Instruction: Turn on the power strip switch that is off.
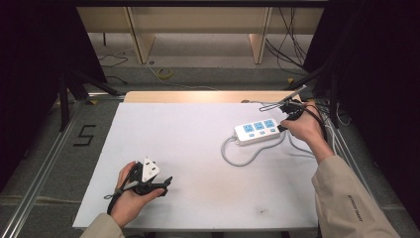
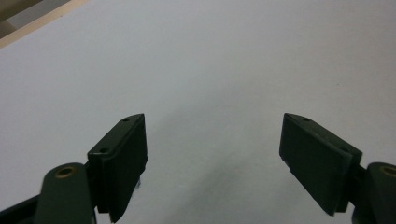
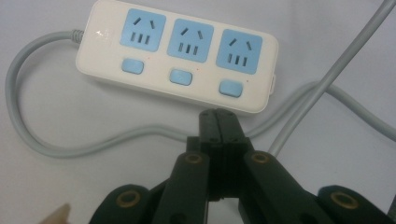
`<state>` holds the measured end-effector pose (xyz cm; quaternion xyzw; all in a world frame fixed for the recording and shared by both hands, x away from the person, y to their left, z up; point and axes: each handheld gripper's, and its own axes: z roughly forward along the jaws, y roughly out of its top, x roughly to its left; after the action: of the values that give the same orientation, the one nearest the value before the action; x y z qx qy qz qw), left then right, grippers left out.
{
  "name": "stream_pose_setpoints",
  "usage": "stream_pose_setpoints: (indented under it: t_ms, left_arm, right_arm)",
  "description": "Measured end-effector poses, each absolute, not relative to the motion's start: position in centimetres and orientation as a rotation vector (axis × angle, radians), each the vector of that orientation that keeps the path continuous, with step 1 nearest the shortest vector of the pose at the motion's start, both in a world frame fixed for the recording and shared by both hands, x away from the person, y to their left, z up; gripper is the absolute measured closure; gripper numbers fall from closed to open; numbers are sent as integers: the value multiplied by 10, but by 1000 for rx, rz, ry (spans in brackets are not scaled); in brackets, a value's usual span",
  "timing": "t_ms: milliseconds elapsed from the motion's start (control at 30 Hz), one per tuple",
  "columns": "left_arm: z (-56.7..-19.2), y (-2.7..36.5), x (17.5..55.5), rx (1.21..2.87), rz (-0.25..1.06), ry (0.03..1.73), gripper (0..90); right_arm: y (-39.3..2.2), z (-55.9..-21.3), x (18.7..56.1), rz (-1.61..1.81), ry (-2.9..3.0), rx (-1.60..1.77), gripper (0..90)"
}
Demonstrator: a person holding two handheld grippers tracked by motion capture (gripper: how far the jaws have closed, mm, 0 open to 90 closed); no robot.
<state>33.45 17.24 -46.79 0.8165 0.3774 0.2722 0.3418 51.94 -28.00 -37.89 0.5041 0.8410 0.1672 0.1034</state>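
A white power strip [image 1: 257, 130] [image 3: 177, 60] with three blue sockets and three blue switches lies flat at the right of the white mat. Its grey cable [image 1: 237, 159] [image 3: 56, 149] loops around its near side. My right gripper [image 1: 283, 126] [image 3: 217, 113] is shut with nothing between its jaws. Its tips sit just short of the strip's near edge, below the right-hand switch. My left gripper [image 1: 167, 184] [image 2: 212, 119] rests at the mat's near left, held in a hand. Its jaws stand wide open over bare mat.
The white mat [image 1: 198, 148] covers a table with a wooden back edge [image 1: 208, 96]. A small dark stain [image 1: 260, 210] marks the mat near the front. Dark frame posts and loose cables [image 1: 327, 114] stand off the right side. A "5" [image 1: 85, 135] is marked on the floor at the left.
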Motion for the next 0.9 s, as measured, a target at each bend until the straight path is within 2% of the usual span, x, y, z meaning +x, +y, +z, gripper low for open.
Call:
stream_pose_setpoints:
  t_ms: [900]
  left_arm:
    - [-468, 172, 334, 2123, 713, 979, 233]
  right_arm:
    - [-283, -389, 536, 473, 2456, 1543, 900]
